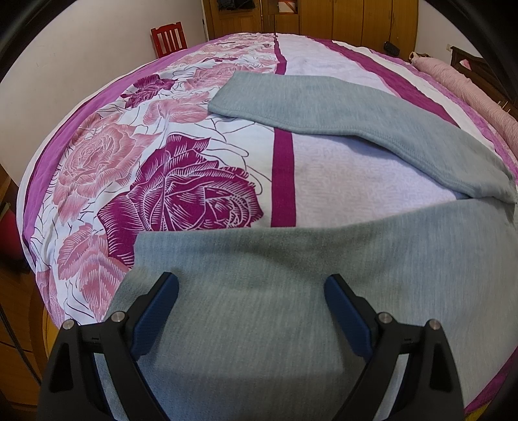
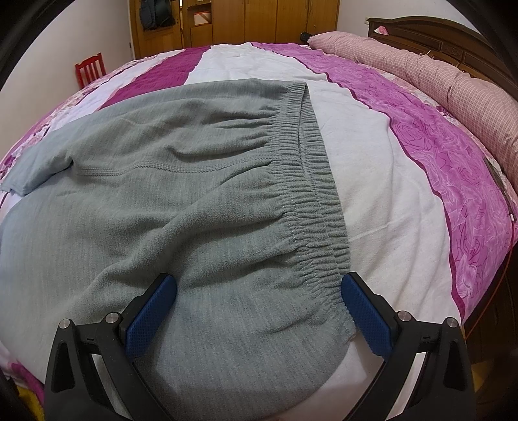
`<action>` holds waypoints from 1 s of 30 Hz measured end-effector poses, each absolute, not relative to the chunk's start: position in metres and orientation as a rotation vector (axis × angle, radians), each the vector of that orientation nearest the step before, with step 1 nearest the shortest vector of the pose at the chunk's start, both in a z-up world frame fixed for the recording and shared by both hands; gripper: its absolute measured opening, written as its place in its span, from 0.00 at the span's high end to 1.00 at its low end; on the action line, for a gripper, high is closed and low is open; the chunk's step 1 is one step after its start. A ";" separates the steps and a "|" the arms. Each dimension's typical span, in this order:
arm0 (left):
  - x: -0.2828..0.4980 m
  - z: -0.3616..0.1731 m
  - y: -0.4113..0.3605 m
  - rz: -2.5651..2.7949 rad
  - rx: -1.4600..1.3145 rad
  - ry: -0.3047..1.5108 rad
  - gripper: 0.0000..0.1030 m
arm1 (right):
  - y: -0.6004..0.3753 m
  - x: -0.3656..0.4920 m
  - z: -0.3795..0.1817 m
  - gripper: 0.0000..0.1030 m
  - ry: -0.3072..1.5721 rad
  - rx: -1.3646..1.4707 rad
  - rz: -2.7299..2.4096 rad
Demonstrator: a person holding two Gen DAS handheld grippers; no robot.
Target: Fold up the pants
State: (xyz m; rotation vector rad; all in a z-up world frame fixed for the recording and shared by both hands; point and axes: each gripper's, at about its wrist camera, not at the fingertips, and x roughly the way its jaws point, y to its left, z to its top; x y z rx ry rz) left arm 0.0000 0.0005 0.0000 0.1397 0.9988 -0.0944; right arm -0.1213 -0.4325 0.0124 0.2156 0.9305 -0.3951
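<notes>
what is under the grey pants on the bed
The grey pants lie on the floral bedspread, its white and purple stripes showing around them. What lies directly beneath the fabric is covered.

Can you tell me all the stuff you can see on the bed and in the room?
Grey fleece pants: one, grey, spread flat on the bed, elastic waistband toward the headboard side, legs apart.
Rose-print bedspread: one, pink, magenta and white, covering the bed.
Pink checked bolster pillow: one, pink, along the headboard.
Dark wooden headboard: one, brown, behind the pillow.
Red wooden chair: one, red, beside the bed by the wall.
Wooden wardrobe doors: several, light brown, far wall.
Left tongs: one, black with blue pads, open over a pant leg.
Right tongs: one, same colours, open over the waistband corner.
</notes>
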 end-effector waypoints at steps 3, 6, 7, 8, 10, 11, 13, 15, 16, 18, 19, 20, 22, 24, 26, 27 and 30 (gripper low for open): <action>0.000 0.000 0.001 -0.093 0.142 0.999 0.08 | -0.433 -0.121 0.012 0.00 0.931 0.216 -0.395; 0.000 0.000 0.001 -0.094 0.141 0.999 0.08 | -0.433 -0.121 0.012 0.00 0.930 0.216 -0.395; 0.000 0.000 0.001 -0.094 0.141 0.999 0.08 | -0.433 -0.121 0.012 0.00 0.930 0.216 -0.395; 0.000 0.000 0.001 -0.094 0.141 0.999 0.08 | -0.433 -0.121 0.012 0.00 0.930 0.216 -0.395; 0.000 0.000 0.001 -0.094 0.141 0.999 0.08 | -0.433 -0.121 0.012 0.00 0.931 0.216 -0.395; 0.000 0.000 0.001 -0.094 0.141 0.999 0.08 | -0.434 -0.121 0.012 0.00 0.931 0.216 -0.395; 0.000 0.000 0.001 -0.096 0.141 1.003 0.08 | -0.434 -0.121 0.012 0.00 0.930 0.216 -0.395; 0.001 0.000 0.002 -0.098 0.139 1.006 0.08 | -0.434 -0.121 0.012 0.00 0.930 0.216 -0.395; 0.002 0.000 0.002 -0.098 0.139 1.006 0.08 | -0.434 -0.121 0.012 0.00 0.930 0.216 -0.395; 0.002 0.000 0.002 -0.098 0.139 1.006 0.08 | -0.434 -0.121 0.012 0.00 0.930 0.216 -0.395; 0.002 0.000 0.002 -0.098 0.139 1.007 0.08 | -0.434 -0.121 0.012 0.00 0.930 0.216 -0.394; 0.002 0.000 0.002 -0.097 0.140 1.007 0.08 | -0.434 -0.121 0.012 0.00 0.929 0.217 -0.394; 0.002 0.000 0.002 -0.097 0.141 1.006 0.08 | -0.434 -0.121 0.012 0.00 0.930 0.216 -0.395; 0.001 0.001 0.002 -0.096 0.141 1.006 0.08 | -0.434 -0.121 0.012 0.00 0.930 0.216 -0.395; 0.001 0.001 0.002 -0.096 0.142 1.006 0.08 | -0.434 -0.120 0.012 0.00 0.930 0.216 -0.395; 0.001 0.001 0.002 -0.096 0.141 1.006 0.08 | -0.434 -0.120 0.012 0.00 0.930 0.216 -0.395; 0.001 0.001 0.001 -0.096 0.141 1.006 0.08 | -0.434 -0.120 0.012 0.00 0.930 0.216 -0.395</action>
